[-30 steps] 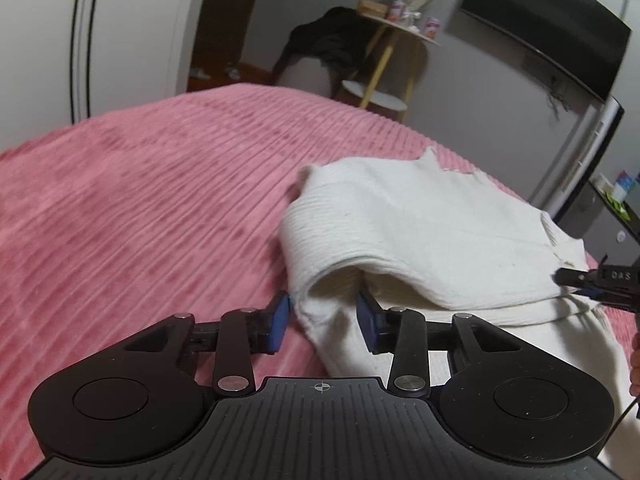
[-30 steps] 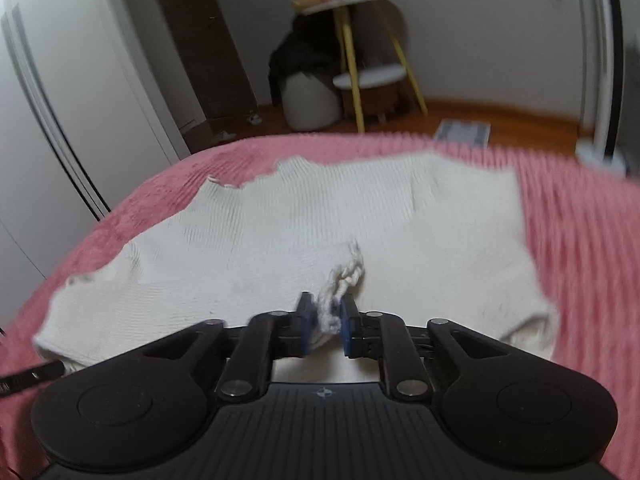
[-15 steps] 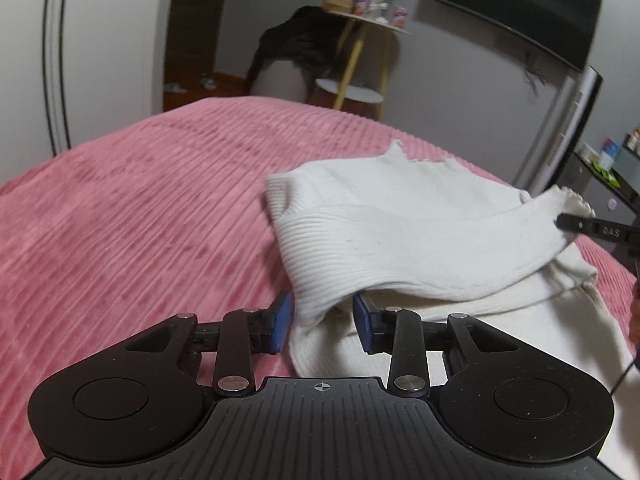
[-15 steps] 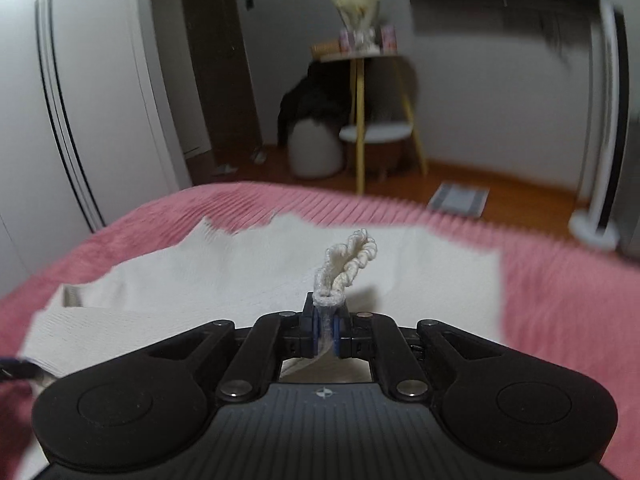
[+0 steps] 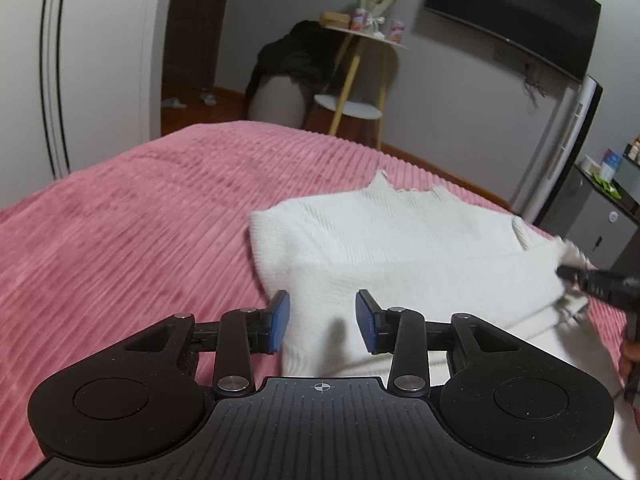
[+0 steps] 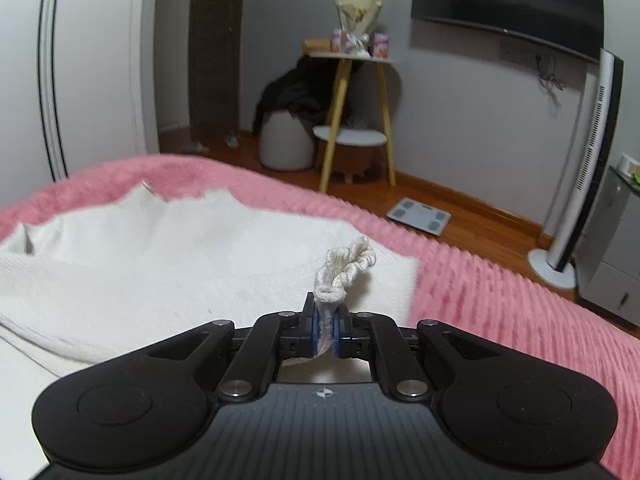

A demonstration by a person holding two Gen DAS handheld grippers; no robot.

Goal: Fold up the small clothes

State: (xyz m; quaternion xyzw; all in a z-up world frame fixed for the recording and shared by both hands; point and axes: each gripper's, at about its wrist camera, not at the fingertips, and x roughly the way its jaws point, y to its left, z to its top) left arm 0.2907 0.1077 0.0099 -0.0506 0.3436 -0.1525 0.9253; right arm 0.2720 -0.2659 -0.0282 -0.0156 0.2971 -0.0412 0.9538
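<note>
A white knitted sweater (image 5: 400, 248) lies on a pink ribbed bedspread (image 5: 140, 220), with one sleeve folded across its body. My left gripper (image 5: 323, 322) is open, its blue pads either side of the sweater's near fold and holding nothing. My right gripper (image 6: 329, 328) is shut on the sleeve's frilled cuff (image 6: 346, 266), which sticks up between the pads above the sweater (image 6: 168, 264). The right gripper's tip also shows in the left wrist view (image 5: 576, 276), at the right edge with the cuff.
The bed's far edge drops to a wooden floor (image 6: 460, 208) with a bathroom scale (image 6: 418, 216). Beyond stand a yellow-legged side table (image 6: 352, 92), a round pouf with dark clothes (image 6: 286, 140), a tower fan (image 6: 580, 168) and a wall TV (image 6: 508, 0).
My right gripper has carried the cuff across the sweater to the right and away, drawing the sleeve over the body. My left gripper has opened wider and stays at the near fold.
</note>
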